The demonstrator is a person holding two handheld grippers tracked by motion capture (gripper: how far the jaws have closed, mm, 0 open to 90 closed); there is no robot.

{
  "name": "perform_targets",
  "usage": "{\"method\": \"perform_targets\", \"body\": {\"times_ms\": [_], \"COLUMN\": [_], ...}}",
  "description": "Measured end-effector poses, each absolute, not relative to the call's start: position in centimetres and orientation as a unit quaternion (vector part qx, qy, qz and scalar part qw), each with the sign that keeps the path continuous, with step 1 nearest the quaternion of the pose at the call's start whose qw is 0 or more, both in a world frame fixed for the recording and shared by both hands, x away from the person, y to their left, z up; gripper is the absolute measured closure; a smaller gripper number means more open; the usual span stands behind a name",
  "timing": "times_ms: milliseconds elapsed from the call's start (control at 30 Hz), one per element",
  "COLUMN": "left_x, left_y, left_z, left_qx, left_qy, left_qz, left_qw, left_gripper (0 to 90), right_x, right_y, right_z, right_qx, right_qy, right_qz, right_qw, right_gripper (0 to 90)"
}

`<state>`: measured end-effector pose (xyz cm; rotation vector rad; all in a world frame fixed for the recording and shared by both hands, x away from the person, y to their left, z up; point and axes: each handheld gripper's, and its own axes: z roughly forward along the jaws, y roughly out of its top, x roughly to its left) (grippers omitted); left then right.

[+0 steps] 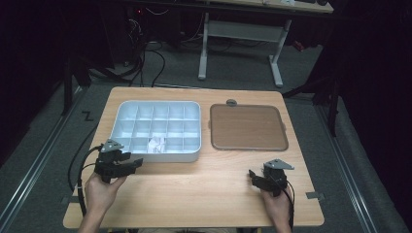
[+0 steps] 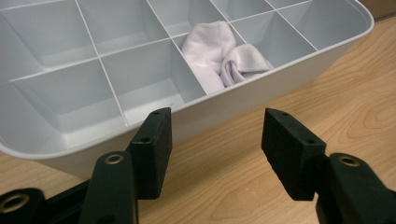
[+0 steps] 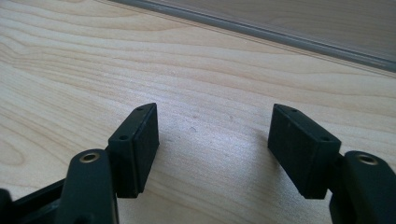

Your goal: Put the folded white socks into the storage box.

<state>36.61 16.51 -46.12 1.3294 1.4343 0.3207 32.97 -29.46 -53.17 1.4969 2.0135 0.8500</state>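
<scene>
On the wooden table (image 1: pixel 204 194) a pale grey compartment tray (image 1: pixel 127 109) lies at the far left, and a brown flat tray (image 1: pixel 248 127) with a grey rim lies just right of it, the two apart by a narrow strip of tabletop. A white folded sock (image 1: pixel 156 143) sits in one compartment of the near row of the compartment tray, about the middle of that row; in the left gripper view the sock (image 2: pixel 219 58) is bunched against a divider, inside its cell. The left gripper (image 1: pixel 135 163) is held in the person's left hand (image 1: pixel 102 191) just near of the compartment tray's near left corner, pointing right along its near wall; its jaws stand wide with nothing between them, and the tray wall lies just beyond their tips. The right gripper (image 1: pixel 251 174), in the right hand (image 1: pixel 277 206), rests near the table's near right part, well apart from both trays, its jaws spread wide over bare wood.
</scene>
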Motion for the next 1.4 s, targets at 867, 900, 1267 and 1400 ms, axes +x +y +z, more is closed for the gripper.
{"method": "perform_targets", "body": {"times_ms": [867, 900, 1267, 1400], "left_x": [35.4, 35.3, 35.1, 35.0], "left_y": [16.6, 16.6, 16.3, 16.2], "left_z": [-47.8, -47.8, -48.7, -48.9], "left_qx": [0.547, 0.547, 0.545, 0.545], "left_qy": [0.619, 0.619, 0.624, 0.625], "left_qz": [0.115, 0.114, 0.104, 0.101], "left_qw": [0.552, 0.552, 0.551, 0.550], "left_gripper": [43.4, 43.4, 43.3, 43.3], "right_x": [33.0, 33.0, 33.0, 33.0], "right_y": [-29.5, -29.5, -29.5, -29.5], "right_z": [-53.2, -53.2, -53.2, -53.2], "right_qx": [0.548, 0.548, 0.548, 0.548], "right_qy": [0.737, 0.737, 0.737, 0.737], "right_qz": [0.311, 0.311, 0.311, 0.311], "right_qw": [0.244, 0.244, 0.244, 0.244], "right_gripper": [34.1, 34.1, 34.1, 34.1]}}
